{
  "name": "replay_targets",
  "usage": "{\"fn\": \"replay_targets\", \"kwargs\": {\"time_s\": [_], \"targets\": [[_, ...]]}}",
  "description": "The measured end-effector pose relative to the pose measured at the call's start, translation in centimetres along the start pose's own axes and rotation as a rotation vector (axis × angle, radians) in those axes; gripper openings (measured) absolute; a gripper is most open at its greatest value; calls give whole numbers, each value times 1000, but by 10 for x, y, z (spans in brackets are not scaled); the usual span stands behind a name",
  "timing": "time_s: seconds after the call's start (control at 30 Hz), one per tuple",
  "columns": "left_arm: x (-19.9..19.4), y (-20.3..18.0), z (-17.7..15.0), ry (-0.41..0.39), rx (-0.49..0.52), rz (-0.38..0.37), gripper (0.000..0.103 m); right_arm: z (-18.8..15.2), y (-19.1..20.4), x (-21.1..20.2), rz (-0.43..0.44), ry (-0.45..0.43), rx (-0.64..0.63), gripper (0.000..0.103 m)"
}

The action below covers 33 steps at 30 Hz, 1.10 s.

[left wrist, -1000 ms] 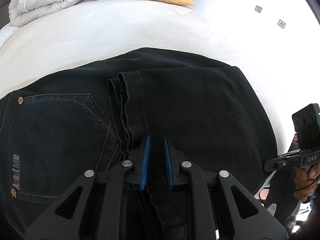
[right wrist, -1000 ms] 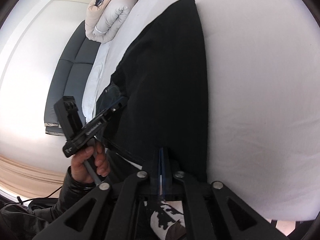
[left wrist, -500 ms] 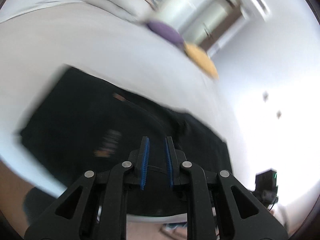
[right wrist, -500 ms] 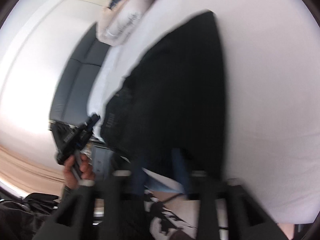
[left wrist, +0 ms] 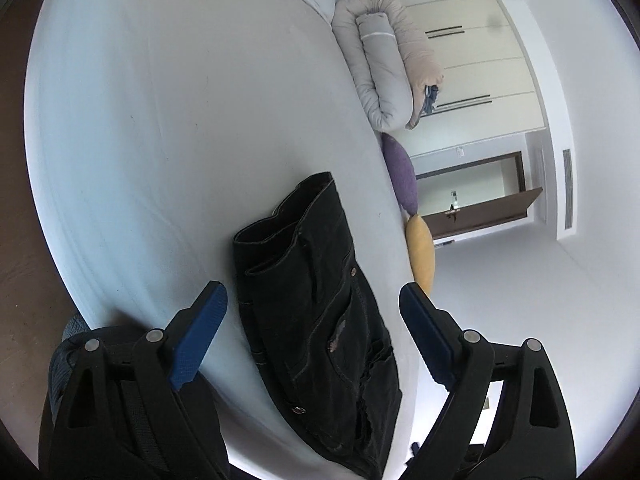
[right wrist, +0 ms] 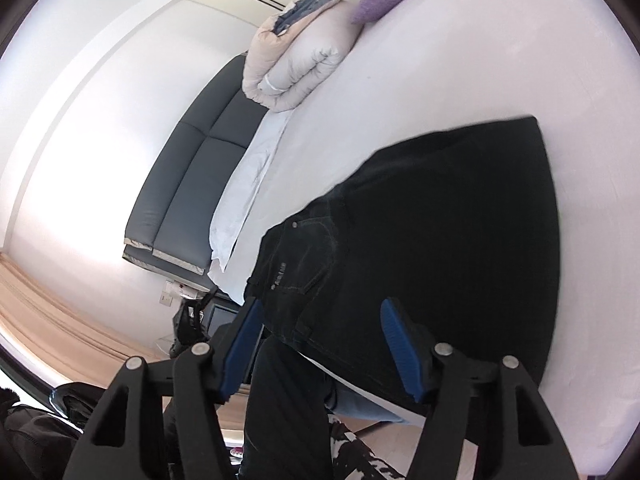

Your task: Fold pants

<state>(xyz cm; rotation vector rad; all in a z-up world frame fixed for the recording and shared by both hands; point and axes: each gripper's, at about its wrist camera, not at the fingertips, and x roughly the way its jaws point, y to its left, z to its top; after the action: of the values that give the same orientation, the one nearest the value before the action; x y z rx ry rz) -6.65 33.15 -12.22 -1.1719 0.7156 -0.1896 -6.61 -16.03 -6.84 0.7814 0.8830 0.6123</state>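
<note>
Pants (left wrist: 320, 300) folded on bed (left wrist: 160, 140), left tool (left wrist: 312, 316) just opened, seemingly empty

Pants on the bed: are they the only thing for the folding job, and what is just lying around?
For the job:
black pants
left gripper, jaws open
right gripper, jaws open

Just lying about:
rolled duvet
purple cushion
yellow cushion
</note>
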Motion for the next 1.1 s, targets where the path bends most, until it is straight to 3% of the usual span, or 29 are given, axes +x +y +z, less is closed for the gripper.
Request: {"fn": "replay_targets", "kwargs": {"time_s": [0.1,0.27,0.47,0.57,0.73,0.9,1.1], "targets": [[11,13,5,22,-44,-18,88,5,7,5,5,1,-20,57],[33,29,1,30,-67,-45,88,12,13,18,10,13,-42,38],[40,32,-1,37,-110,-110,84,16,14,32,33,23,-44,28],[49,36,-1,54,-153,-143,73,19,12,38,31,30,-38,27],[69,44,-8,91,-190,-144,32,28,11,55,7,60,-40,24],[77,51,-10,85,-182,-145,25,40,19,85,-19,113,-61,22],[76,32,-7,67,-34,-83,22,48,28,141,-63,214,-72,22]]}}
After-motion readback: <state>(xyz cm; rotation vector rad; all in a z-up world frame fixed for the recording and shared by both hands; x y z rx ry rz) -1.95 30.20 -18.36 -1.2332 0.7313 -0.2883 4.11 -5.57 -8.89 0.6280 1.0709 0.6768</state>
